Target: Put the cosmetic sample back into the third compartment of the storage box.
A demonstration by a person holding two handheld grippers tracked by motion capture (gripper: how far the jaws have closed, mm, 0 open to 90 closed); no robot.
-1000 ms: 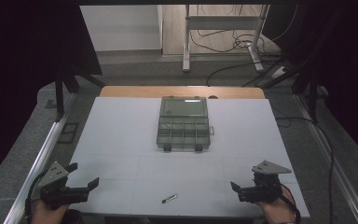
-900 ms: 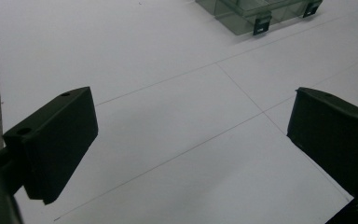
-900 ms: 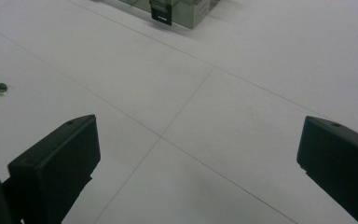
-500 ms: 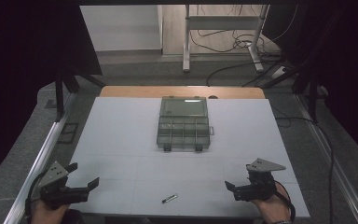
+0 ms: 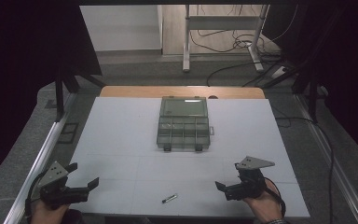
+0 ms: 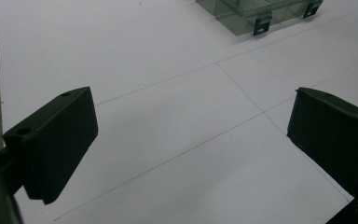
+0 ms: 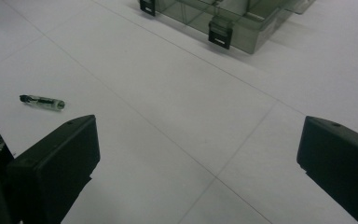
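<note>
Jaws wide apart on both sides: left gripper [image 5: 85, 186] near the front left corner of the tabletop [image 5: 121, 140], right gripper [image 5: 223, 187] near the front right, both empty. Small pen-like tube [image 5: 169, 199] lies by the front edge between them, well short of the clear compartment box [image 5: 183, 125] at mid-table. Risk: a low pinch could roll that tube off the edge. Compared with a second ago, the right gripper has slid inward; the left hasn't budged.
</note>
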